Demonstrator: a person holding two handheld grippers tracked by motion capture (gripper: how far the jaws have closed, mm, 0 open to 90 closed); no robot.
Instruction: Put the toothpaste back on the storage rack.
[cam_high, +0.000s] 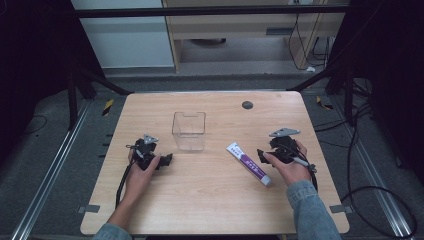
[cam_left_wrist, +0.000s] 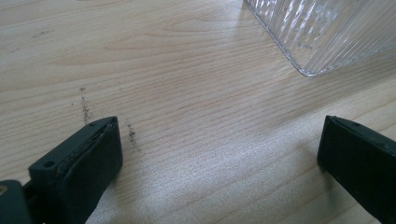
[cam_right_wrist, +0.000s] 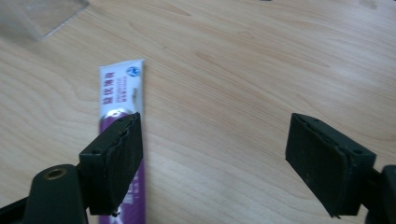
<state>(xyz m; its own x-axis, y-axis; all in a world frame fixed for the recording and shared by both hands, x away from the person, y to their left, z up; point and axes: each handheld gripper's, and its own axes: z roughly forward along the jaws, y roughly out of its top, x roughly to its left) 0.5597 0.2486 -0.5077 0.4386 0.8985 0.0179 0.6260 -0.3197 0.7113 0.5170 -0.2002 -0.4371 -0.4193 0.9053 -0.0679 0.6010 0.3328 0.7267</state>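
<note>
High view, left to right. At lower left of centre the left tool (cam_high: 169, 159) rests low on the wooden worktop (cam_high: 210, 200), held in the person's left hand (cam_high: 142, 172), its tips pointing toward the right of the frame. Just right of it and slightly higher stands a clear ribbed container (cam_high: 189, 131), upright, near the middle of the frame and apart from the tool. Farther right, a white-and-purple tube (cam_high: 248, 163) lies flat on the worktop, slanting from upper left to lower right. The right tool (cam_high: 261, 155), held in the right hand (cam_high: 289, 167), sits just beside the tube's right edge, with a grey three-cornered plate (cam_high: 284, 132) on top. A small dark disc (cam_high: 247, 105) lies near the far edge of the worktop.

Left gripper view. The two black jaws stand spread wide at the lower corners, with bare wood between them; a corner of the clear ribbed container (cam_left_wrist: 322, 32) occupies the upper right of the frame.

Right gripper view. The jaws are spread apart and nothing lies between them. The white-and-purple tube (cam_right_wrist: 120, 93) runs down the left of the frame, its lower part passing behind the left jaw; whether that jaw touches it cannot be told. A corner of the container (cam_right_wrist: 37, 16) shows at upper left.
</note>
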